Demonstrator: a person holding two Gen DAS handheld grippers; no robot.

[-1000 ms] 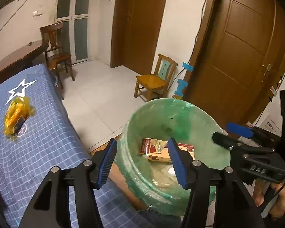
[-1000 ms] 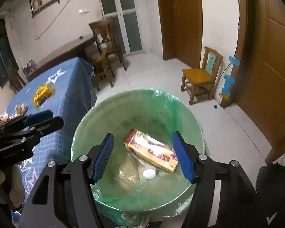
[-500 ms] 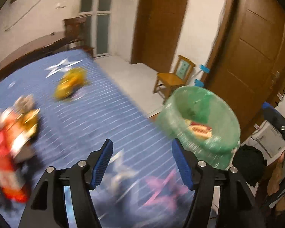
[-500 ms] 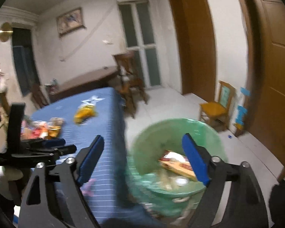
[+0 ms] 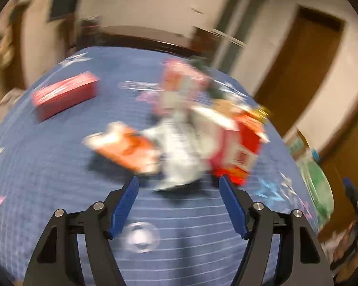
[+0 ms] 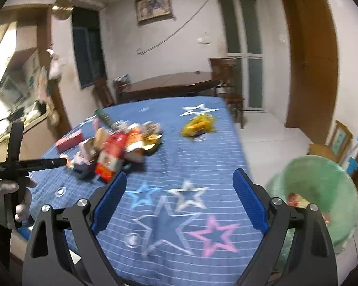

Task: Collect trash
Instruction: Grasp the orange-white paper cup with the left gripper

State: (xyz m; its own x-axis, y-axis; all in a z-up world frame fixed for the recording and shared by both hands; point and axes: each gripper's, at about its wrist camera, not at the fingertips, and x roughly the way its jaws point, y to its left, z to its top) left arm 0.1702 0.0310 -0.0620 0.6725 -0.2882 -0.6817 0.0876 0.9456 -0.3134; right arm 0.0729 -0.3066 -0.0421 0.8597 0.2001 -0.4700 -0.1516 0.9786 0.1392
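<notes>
A pile of trash [image 5: 191,138] lies on the blue star-patterned tablecloth [image 5: 47,166]: a red and white carton [image 5: 238,152], an orange packet [image 5: 128,147], crumpled white wrapping. My left gripper [image 5: 179,205] is open and empty, just short of the pile; the view is blurred. The pile also shows in the right wrist view [image 6: 117,147], with a yellow wrapper [image 6: 198,124] lying apart. My right gripper [image 6: 179,202] is open and empty above the tablecloth [image 6: 191,157]. The green-lined bin [image 6: 322,190] stands at the table's right edge and holds a box.
A red box [image 5: 64,94] lies at the far left of the table. The left hand-held gripper [image 6: 23,164] shows at the left of the right wrist view. A dark wooden table [image 6: 169,83] and chairs stand behind. A small wooden chair [image 6: 334,143] stands by the door.
Both grippers have swung left, away from the bin and over the table. The left one now faces the trash pile; the bin has shifted to the right edge of both views.
</notes>
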